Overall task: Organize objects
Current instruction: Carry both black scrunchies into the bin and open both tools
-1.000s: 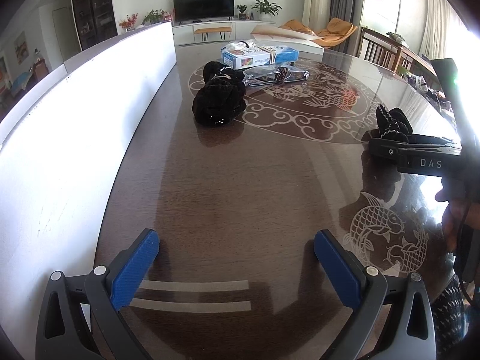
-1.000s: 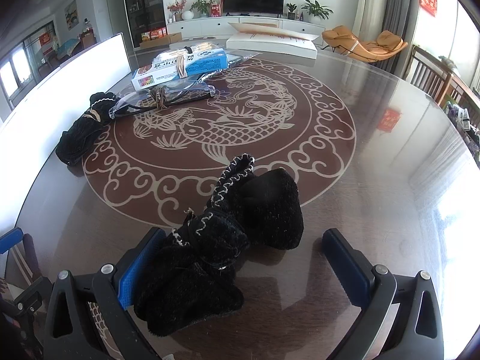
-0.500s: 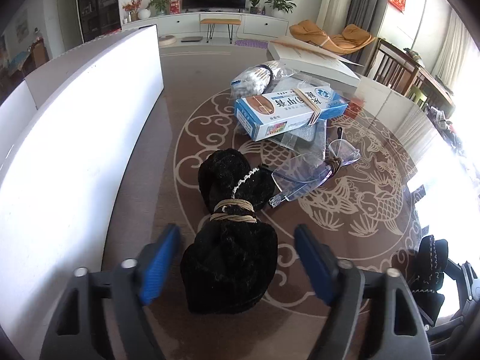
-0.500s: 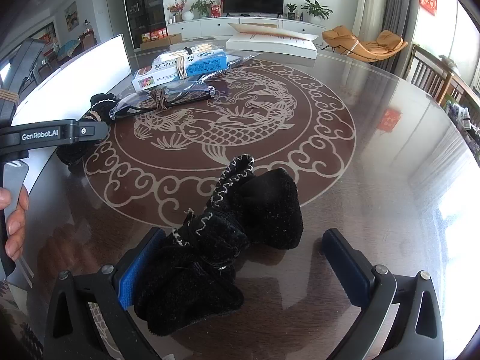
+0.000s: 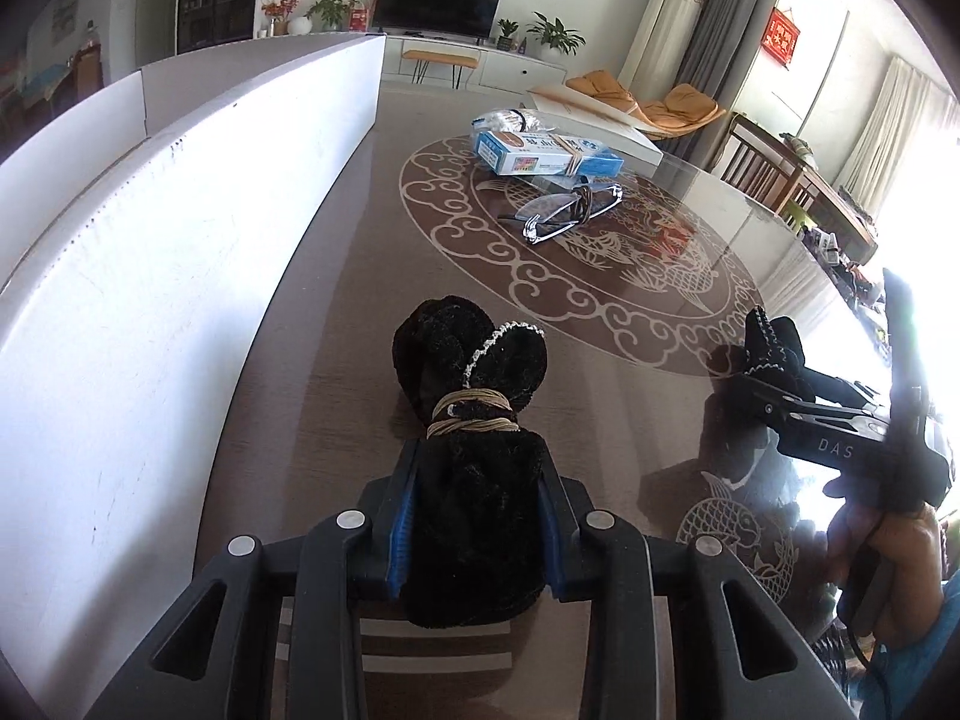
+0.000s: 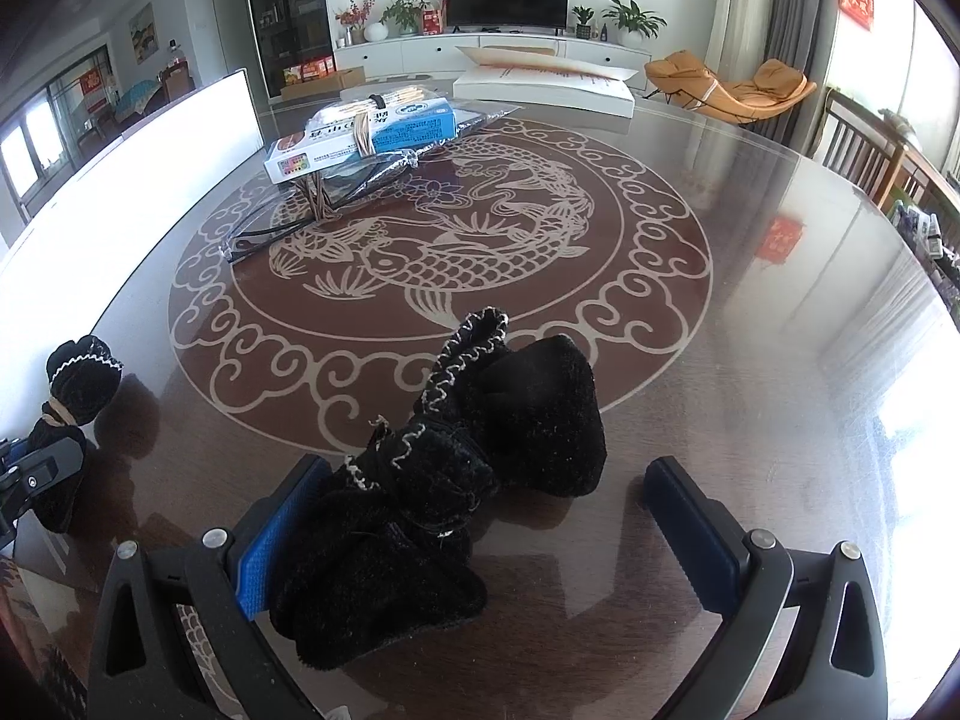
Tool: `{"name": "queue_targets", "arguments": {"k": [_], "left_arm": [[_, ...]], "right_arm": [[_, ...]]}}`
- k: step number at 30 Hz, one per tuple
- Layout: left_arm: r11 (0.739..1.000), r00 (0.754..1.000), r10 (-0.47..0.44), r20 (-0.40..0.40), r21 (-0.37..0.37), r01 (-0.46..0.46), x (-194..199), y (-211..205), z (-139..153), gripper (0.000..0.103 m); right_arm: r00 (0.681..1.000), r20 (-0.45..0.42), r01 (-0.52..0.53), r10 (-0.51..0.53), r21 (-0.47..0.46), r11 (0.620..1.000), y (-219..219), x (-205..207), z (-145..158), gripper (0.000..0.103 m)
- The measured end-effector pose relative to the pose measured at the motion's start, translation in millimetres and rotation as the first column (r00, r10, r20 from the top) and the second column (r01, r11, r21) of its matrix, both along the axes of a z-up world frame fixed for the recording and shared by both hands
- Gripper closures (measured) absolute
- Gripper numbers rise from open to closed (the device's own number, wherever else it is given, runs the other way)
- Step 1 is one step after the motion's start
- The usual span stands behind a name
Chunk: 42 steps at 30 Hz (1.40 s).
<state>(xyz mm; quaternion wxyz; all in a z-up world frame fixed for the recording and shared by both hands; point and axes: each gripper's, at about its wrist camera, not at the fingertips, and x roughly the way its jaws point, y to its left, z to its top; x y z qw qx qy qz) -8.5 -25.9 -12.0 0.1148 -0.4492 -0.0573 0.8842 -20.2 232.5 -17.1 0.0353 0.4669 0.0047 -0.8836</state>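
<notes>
A black knitted bundle tied with tan string (image 5: 474, 420) lies on the brown table. My left gripper (image 5: 477, 519) is shut on its near end. The bundle also shows in the right wrist view (image 6: 72, 396) at the far left. A loose black knitted sock pile (image 6: 456, 480) lies between the fingers of my right gripper (image 6: 486, 534), which is open; the pile touches the left pad (image 6: 273, 537). The pile and the right gripper show in the left wrist view (image 5: 774, 354).
A white board (image 5: 180, 228) stands along the table's left side. Glasses in a clear bag (image 5: 564, 213) and a blue and white box (image 5: 543, 159) lie further back. A flat white box (image 6: 540, 84) sits at the far edge. Chairs stand at the right.
My left gripper has moved up to the tied bundle and shut on its near end, then drawn it nearer along the table. The right gripper and sock pile have stayed still.
</notes>
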Motion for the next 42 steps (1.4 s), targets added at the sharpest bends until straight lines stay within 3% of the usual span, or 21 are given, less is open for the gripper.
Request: {"name": "queue_targets", "arguments": {"k": [4,7,8,9,10,11,12,15,17,20,22,27,34,35,37,38,39,42], "left_arm": [[1.000,1.000,-0.005,-0.030,-0.004,0.005,13.0,-1.4,7.9,0.070],[1.000,0.999,-0.008,-0.039,0.006,0.009,15.8,0.8,8.6,0.070],[1.000,0.999,-0.011,-0.036,0.010,0.011,15.9,2.0,8.2,0.070],[1.000,0.999,-0.013,-0.035,0.013,0.014,16.3,2.5,8.2,0.070],[1.000,0.999,-0.015,-0.036,0.019,0.016,17.9,1.9,10.4,0.070],[0.999,0.999,-0.016,-0.042,0.028,0.017,19.6,0.7,14.1,0.070],[0.999,0.999,-0.014,-0.050,0.041,0.016,22.2,-1.7,19.7,0.070],[0.996,0.996,0.001,-0.090,0.086,0.007,33.4,-13.0,45.6,0.070],[0.992,0.993,0.020,-0.115,0.125,-0.006,38.9,-23.6,64.5,0.070],[0.984,0.987,0.063,-0.149,0.174,-0.037,43.4,-47.5,92.9,0.070],[0.983,0.978,0.105,-0.181,0.168,-0.074,45.1,-68.3,111.0,0.070],[0.969,0.944,0.245,-0.222,0.078,-0.234,40.3,-134.7,132.5,0.070],[0.924,0.922,0.372,-0.108,-0.046,-0.379,18.0,-201.0,98.0,0.069],[0.917,0.917,0.388,-0.093,-0.060,-0.394,16.2,-205.0,92.7,0.064],[0.904,0.910,0.412,-0.051,-0.103,-0.415,11.4,-208.2,79.9,0.043],[0.896,0.904,0.425,-0.042,-0.121,-0.427,9.8,-209.1,74.7,0.023],[0.887,0.897,0.440,-0.047,-0.133,-0.442,12.0,-209.9,72.4,0.017],[0.877,0.884,0.461,-0.078,-0.114,-0.467,23.2,-211.0,72.6,0.017]], "right_arm": [[0.998,0.031,0.054,-0.050,-0.145,0.988,12.4,12.3,12.9,0.000],[0.995,0.055,0.095,-0.086,-0.205,0.974,14.7,6.6,16.4,0.000],[0.993,0.070,0.105,-0.093,-0.196,0.975,13.2,1.6,14.7,0.006],[0.992,0.085,0.108,-0.094,-0.180,0.978,11.0,-3.0,12.6,0.030],[0.993,0.068,0.102,-0.093,-0.143,0.984,8.1,-4.4,16.2,0.041],[0.994,0.079,0.089,-0.078,-0.148,0.985,6.3,-5.5,18.0,0.068],[0.995,0.080,0.079,-0.067,-0.160,0.984,5.0,-4.0,20.8,0.069],[0.999,0.037,0.030,-0.025,-0.155,0.987,-4.6,7.2,34.5,0.069],[1.000,0.012,-0.012,0.015,-0.209,0.978,-14.5,14.1,48.8,0.069],[0.993,-0.065,-0.114,0.102,-0.225,0.968,-49.1,19.7,83.4,0.069],[0.977,-0.119,-0.199,0.175,-0.237,0.951,-80.4,19.0,109.0,0.069],[0.908,-0.203,-0.410,0.366,-0.256,0.875,-175.2,11.6,153.8,0.069],[0.796,-0.210,-0.602,0.568,-0.178,0.778,-310.0,-4.9,157.1,0.068],[0.791,-0.191,-0.610,0.582,-0.166,0.775,-323.4,-9.6,150.6,0.066],[0.797,-0.122,-0.603,0.591,-0.126,0.788,-344.2,-19.2,133.5,0.053],[0.806,-0.091,-0.593,0.586,-0.120,0.796,-348.0,-22.4,125.8,0.038],[0.811,-0.081,-0.585,0.579,-0.131,0.801,-346.8,-23.0,121.5,0.033],[0.826,-0.129,-0.563,0.548,-0.157,0.811,-325.4,-18.2,120.9,0.029]]}}
